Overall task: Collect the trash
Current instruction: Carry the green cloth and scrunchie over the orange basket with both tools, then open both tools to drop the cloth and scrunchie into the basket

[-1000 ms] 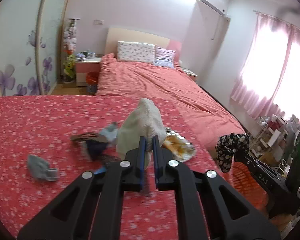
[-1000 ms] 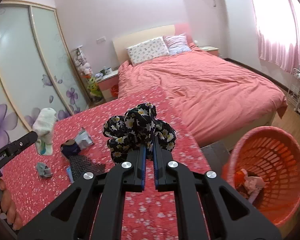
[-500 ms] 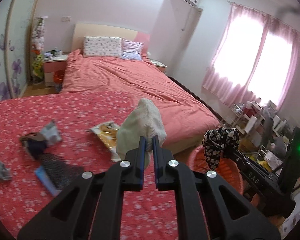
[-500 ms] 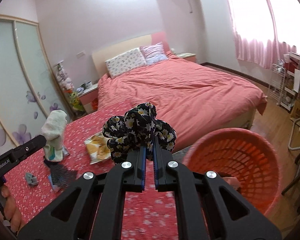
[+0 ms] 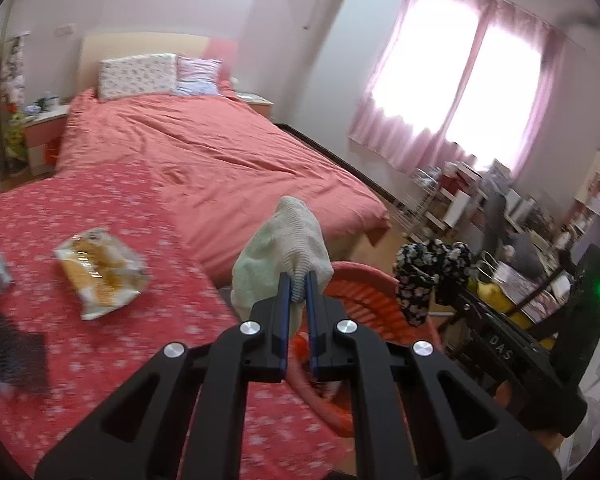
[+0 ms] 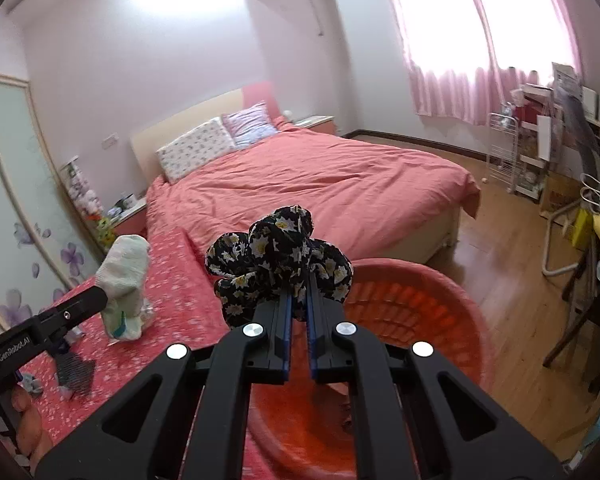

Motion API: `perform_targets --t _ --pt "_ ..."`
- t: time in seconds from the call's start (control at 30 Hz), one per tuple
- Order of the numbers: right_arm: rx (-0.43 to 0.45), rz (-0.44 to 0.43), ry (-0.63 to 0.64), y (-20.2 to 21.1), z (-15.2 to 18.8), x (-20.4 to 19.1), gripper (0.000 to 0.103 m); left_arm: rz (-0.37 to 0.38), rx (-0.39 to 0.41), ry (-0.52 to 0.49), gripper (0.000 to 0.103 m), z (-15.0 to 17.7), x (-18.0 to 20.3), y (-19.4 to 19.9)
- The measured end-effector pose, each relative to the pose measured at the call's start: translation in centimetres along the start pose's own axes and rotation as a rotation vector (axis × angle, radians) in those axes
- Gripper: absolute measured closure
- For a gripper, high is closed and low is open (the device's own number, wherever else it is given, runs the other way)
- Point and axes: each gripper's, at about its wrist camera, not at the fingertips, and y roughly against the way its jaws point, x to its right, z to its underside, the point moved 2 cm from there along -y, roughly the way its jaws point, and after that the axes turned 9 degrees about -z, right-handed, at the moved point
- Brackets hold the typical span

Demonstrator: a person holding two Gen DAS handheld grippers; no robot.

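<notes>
My left gripper [image 5: 298, 280] is shut on a pale green and cream knit sock [image 5: 284, 252], held in the air at the near edge of an orange plastic basket [image 5: 360, 292]. The same sock [image 6: 126, 280] shows at the left of the right wrist view. My right gripper [image 6: 299, 300] is shut on a bunched black cloth with a daisy print [image 6: 276, 260], held over the orange basket's [image 6: 420, 304] rim. That floral cloth [image 5: 424, 276] hangs above the basket in the left wrist view.
A red flowered cover [image 5: 100, 340] carries a yellow snack wrapper [image 5: 100, 272], a black mesh piece [image 5: 12, 352] and small scraps at its left. Behind is a bed with a salmon quilt [image 5: 228, 160]. A cluttered desk and shelves [image 5: 520, 240] stand by the pink-curtained window at right.
Both grippers have swung right, away from the flowered cover towards the orange basket, each still holding its cloth. The basket has grown larger and now lies just beneath both grippers.
</notes>
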Motion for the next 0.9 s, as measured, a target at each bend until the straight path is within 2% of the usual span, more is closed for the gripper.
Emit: perform_targets --t 0.23,0.47,0.8,0.9 --pt "0.030 0.065 -0.043 0.4 0.1 2.9 0.097 0.099 -0.044 -0.046 0.095 1.3 4.3 -2.8" --pt "0.042 0.117 -0.072 0.3 0.1 5.3 0.097 0.159 -0.098 -0.068 0.095 2.9 7.5 -5.4" --pt "0.003 0.112 -0.139 -0.9 0.9 7.7 0.096 0.144 -0.184 -0.098 0.093 5.0 8.4 -8.8" --pt "-0.019 0.101 -0.148 -1.3 1.1 7.8 0.094 0.121 -0.196 -0.095 0.087 5.4 7.9 -9.1"
